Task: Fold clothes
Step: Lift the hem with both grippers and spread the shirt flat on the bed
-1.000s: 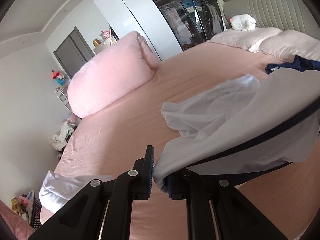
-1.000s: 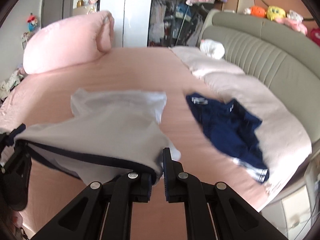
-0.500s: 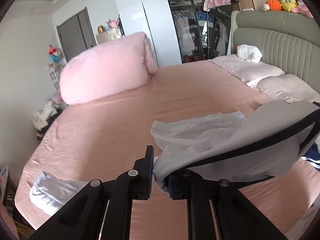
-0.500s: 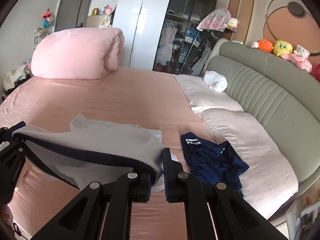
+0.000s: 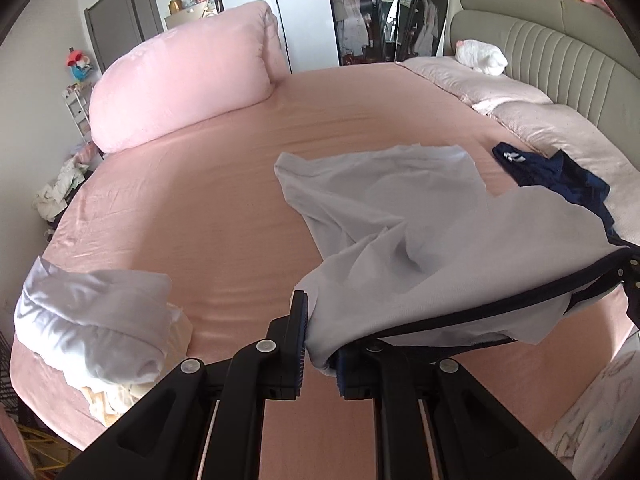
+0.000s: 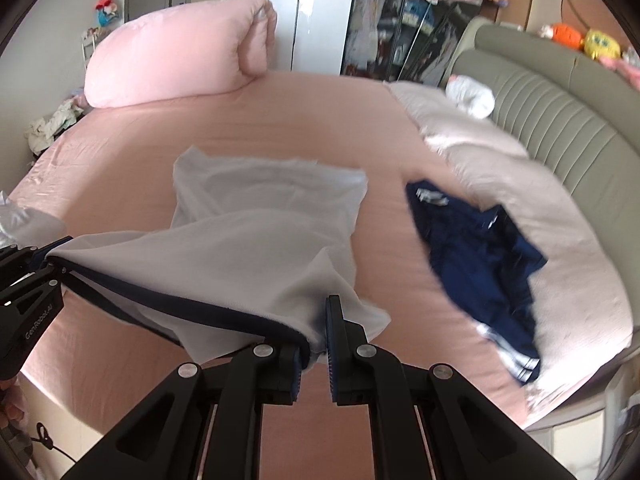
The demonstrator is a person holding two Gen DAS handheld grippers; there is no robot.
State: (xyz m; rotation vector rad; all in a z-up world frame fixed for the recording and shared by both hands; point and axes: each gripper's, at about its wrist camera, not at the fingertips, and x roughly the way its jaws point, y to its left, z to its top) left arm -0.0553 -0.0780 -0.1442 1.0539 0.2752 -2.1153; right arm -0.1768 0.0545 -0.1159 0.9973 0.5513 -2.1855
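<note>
The folding looks barely begun. The left gripper [image 5: 320, 340] and right gripper [image 6: 314, 344] each have their fingers clamped on a corner of the white garment [image 6: 256, 240], stretching its dark-trimmed edge taut between them while the far end trails flat on the pink bed [image 5: 208, 208] ahead. The cloth is thin, soft and limp. A crumpled navy garment [image 6: 480, 264] lies right of the fingers, unfolded.

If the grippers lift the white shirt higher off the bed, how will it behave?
The white shirt is probably floppy: it sags between the left gripper and right gripper, far end lying on the bed. It likely weighs little, since the small pinches carry it. The hem would likely droop and swing.
</note>
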